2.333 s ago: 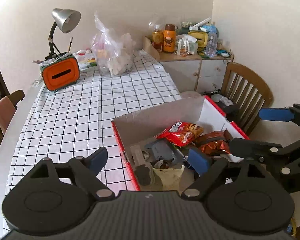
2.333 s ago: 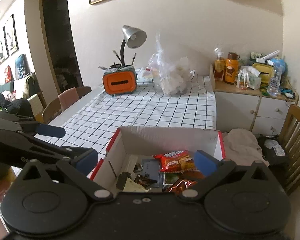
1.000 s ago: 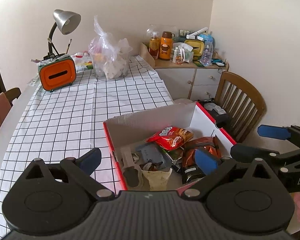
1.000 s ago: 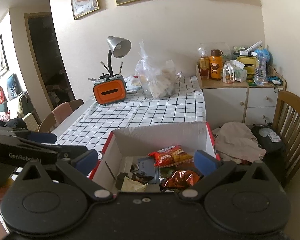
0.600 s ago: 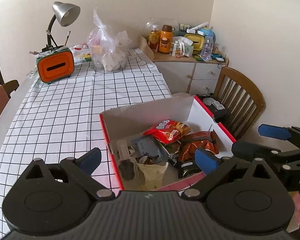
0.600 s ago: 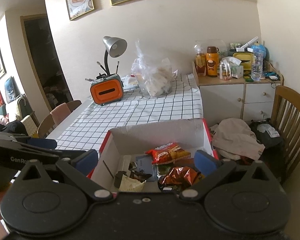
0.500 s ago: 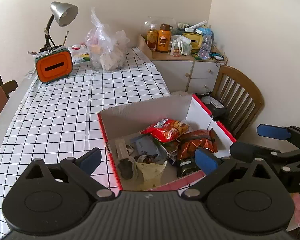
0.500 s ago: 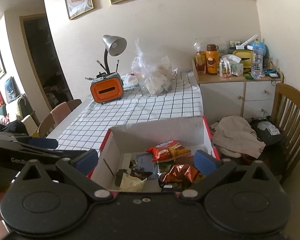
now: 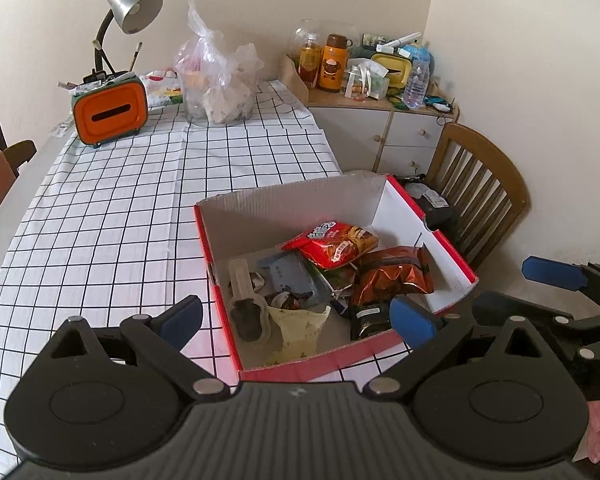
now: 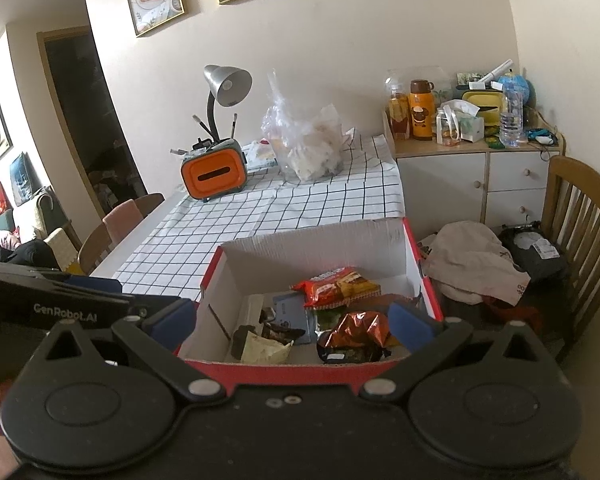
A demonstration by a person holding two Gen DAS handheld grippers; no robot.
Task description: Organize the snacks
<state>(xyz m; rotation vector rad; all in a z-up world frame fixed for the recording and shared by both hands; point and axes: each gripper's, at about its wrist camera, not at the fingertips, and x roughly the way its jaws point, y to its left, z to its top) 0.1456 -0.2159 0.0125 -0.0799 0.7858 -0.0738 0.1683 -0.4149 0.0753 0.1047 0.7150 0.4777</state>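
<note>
A red cardboard box (image 9: 452, 258) (image 10: 424, 276) sits on the checked tablecloth at the table's near right corner. Inside lie a red chip bag (image 9: 332, 242) (image 10: 338, 286), a brown foil snack bag (image 9: 396, 276) (image 10: 358, 332), a blue packet (image 9: 290, 274) (image 10: 290, 306), a pale yellow wrapper (image 9: 298, 326) (image 10: 262, 348) and small dark sweets. My left gripper (image 9: 298, 316) is open, held above the box's near edge with nothing between its fingers. My right gripper (image 10: 290, 322) is open too, hovering over the box's front; in the left wrist view it shows at the right (image 9: 496, 292).
At the table's far end stand an orange holder (image 9: 110, 110) with a desk lamp (image 9: 134, 0) and a clear plastic bag (image 9: 218, 80). A cluttered sideboard (image 9: 380, 120) and a wooden chair (image 9: 476, 196) stand right of the table. Clothes (image 10: 472, 264) lie beside the chair.
Both grippers have drawn back and risen a little from the box, so more of its near wall and the tablecloth in front shows. Both stay open; the snacks have not moved.
</note>
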